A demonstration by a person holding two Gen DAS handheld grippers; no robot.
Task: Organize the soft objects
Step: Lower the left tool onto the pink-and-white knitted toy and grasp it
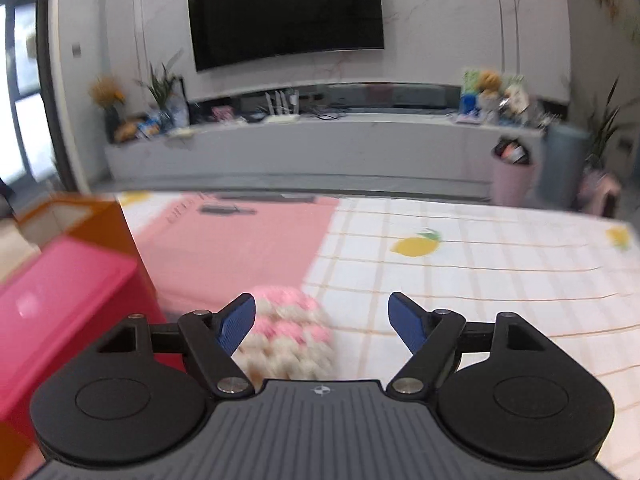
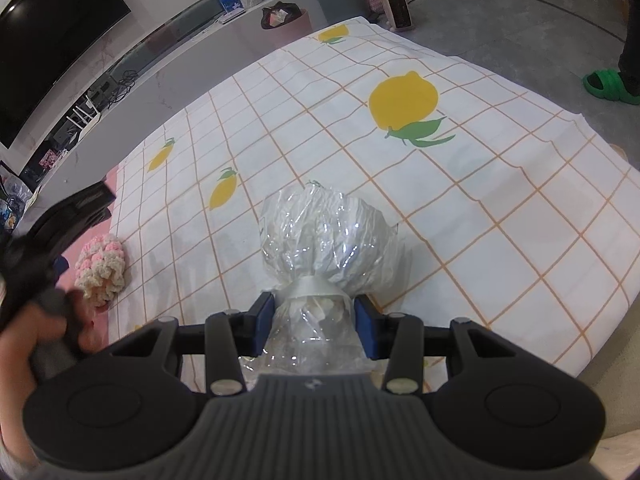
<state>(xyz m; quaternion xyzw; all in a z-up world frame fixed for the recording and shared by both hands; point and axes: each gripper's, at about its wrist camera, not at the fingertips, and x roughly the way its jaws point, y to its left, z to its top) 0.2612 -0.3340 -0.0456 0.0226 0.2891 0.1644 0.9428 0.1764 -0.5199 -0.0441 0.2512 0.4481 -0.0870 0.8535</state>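
Right now the left gripper [image 1: 322, 320] has its blue fingers [image 1: 236, 328] spread wide, nothing pressed between them. Just beyond and below the gap lies a pink-and-cream knitted ball [image 1: 286, 332], blurred, closer to the finger at nine o'clock and partly hidden behind it. It rests on the cloth-covered desk [image 1: 480, 280], at the seam where a plain pink sheet [image 1: 240, 248] meets the white checked cloth printed with yellow lemons [image 1: 416, 245]. At about nine o'clock in the left wrist view stands a pink box [image 1: 60, 300] with an orange box [image 1: 92, 216] behind it, both near the ball.

The right gripper [image 2: 316, 326] is closed on the neck of a clear plastic bag [image 2: 328, 236], its fingers [image 2: 366, 330] pressing in from both sides just below a white ribbon tie [image 2: 314, 286]. The bag's bulging, crinkled body sits on the checked cloth at twelve o'clock from the fingers. In this view the knitted ball appears at about nine o'clock, well apart from the bag, at the edge of the pink sheet. The person's hand [image 2: 36, 344], blurred, grips the other gripper's handle at the frame's left edge.

Beyond the desk, a dark television [image 1: 286, 12] hangs above a long grey cabinet [image 1: 320, 148]. A green slipper [image 2: 610, 86] shows on the floor at two o'clock in the right wrist view.
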